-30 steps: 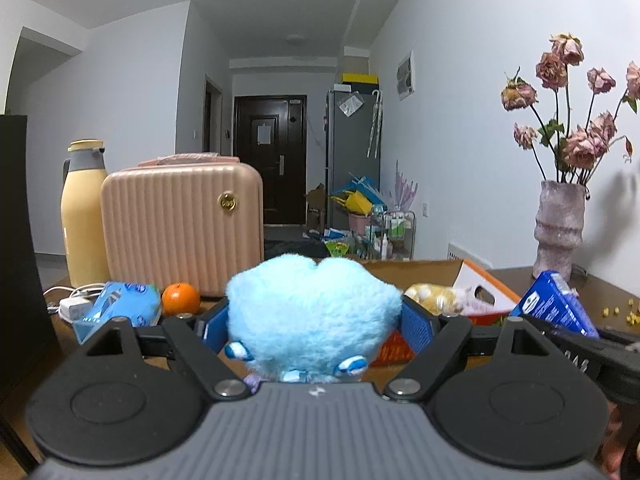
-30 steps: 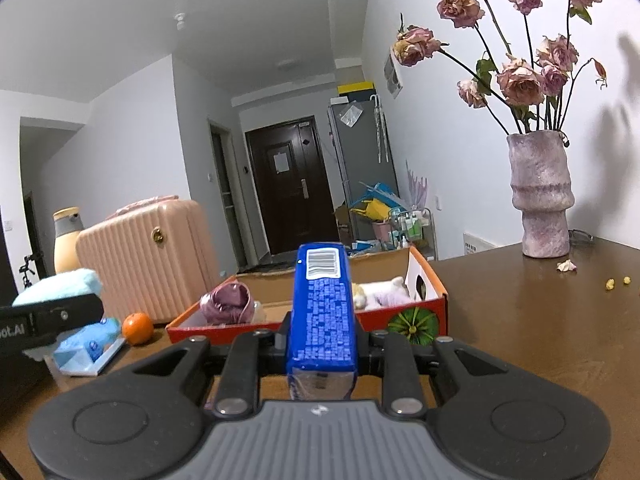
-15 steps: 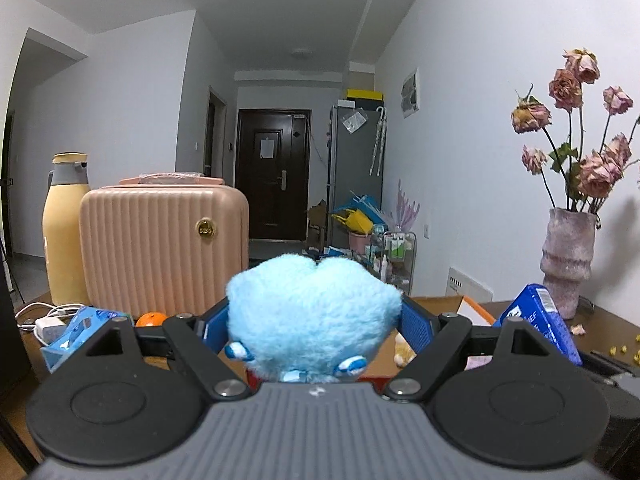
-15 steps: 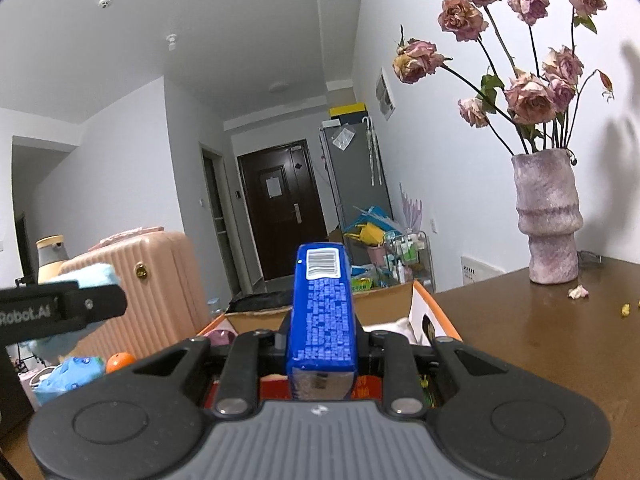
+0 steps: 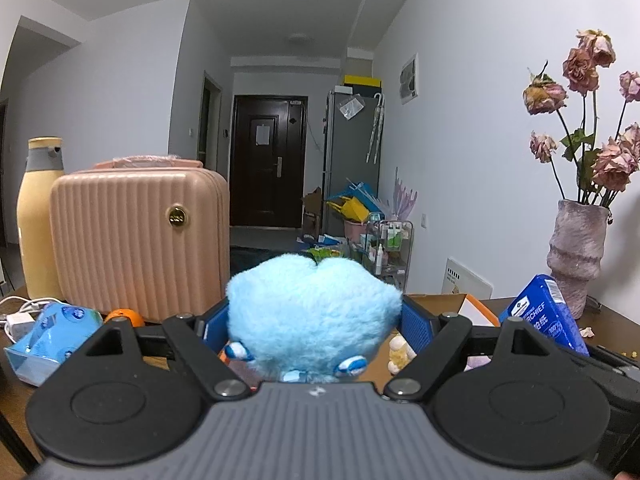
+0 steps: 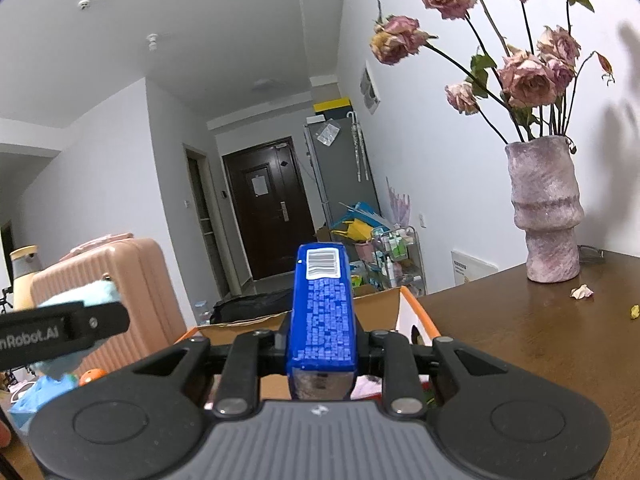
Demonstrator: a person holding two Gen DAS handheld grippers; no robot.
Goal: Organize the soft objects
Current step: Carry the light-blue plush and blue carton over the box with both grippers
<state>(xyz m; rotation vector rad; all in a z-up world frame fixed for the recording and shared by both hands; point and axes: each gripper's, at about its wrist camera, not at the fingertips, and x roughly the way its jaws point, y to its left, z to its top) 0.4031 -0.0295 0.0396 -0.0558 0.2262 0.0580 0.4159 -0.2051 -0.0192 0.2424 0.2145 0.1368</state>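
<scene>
Dim, cool indoor light; fisheye-warped edges
</scene>
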